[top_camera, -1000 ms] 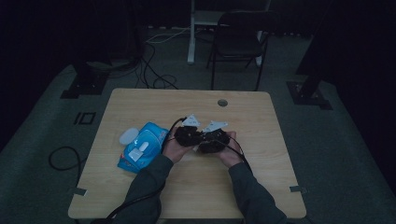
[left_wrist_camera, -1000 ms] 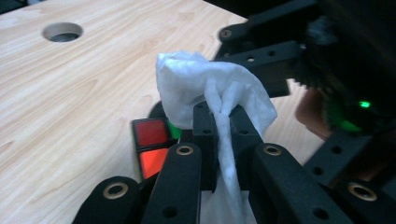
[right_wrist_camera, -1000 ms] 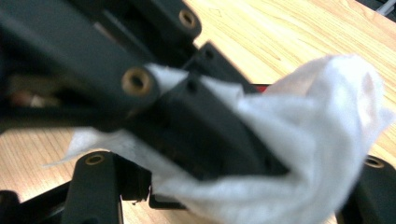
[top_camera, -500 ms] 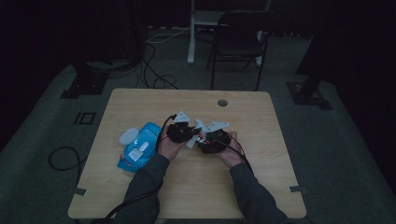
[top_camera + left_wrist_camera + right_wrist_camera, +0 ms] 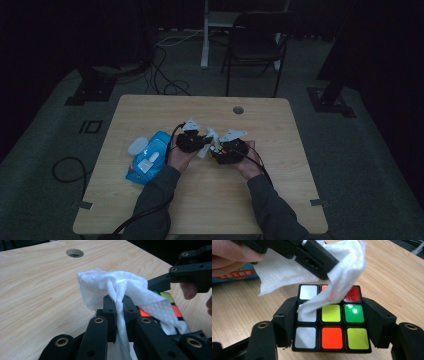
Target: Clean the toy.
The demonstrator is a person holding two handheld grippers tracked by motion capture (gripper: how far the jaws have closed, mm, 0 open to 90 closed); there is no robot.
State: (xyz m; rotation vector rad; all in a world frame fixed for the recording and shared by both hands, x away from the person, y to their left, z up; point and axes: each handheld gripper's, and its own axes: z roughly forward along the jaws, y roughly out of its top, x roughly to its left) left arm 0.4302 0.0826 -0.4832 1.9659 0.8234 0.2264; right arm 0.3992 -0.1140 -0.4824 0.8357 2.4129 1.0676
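Note:
A scrambled puzzle cube point(image 5: 331, 317) with white, orange, yellow, green and red stickers sits clamped between the jaws of my right gripper point(image 5: 332, 320), which is shut on its two sides. My left gripper point(image 5: 117, 305) is shut on a crumpled white wipe point(image 5: 117, 287), whose loose end drapes over the cube point(image 5: 172, 307) and touches its top face. In the high view both grippers meet at the table's middle, left gripper point(image 5: 192, 141) against right gripper point(image 5: 227, 149), with the wipe point(image 5: 207, 145) between them.
A blue pack of wipes point(image 5: 149, 157) lies on the wooden table point(image 5: 200, 200) left of my hands, a small white lid-like object point(image 5: 137, 146) beside it. A cable hole point(image 5: 238, 109) is at the far side. A chair point(image 5: 255, 40) and floor cables stand beyond.
The left gripper with the wipe has shifted slightly right and down onto the cube held by the right gripper. The right hand has stayed almost still.

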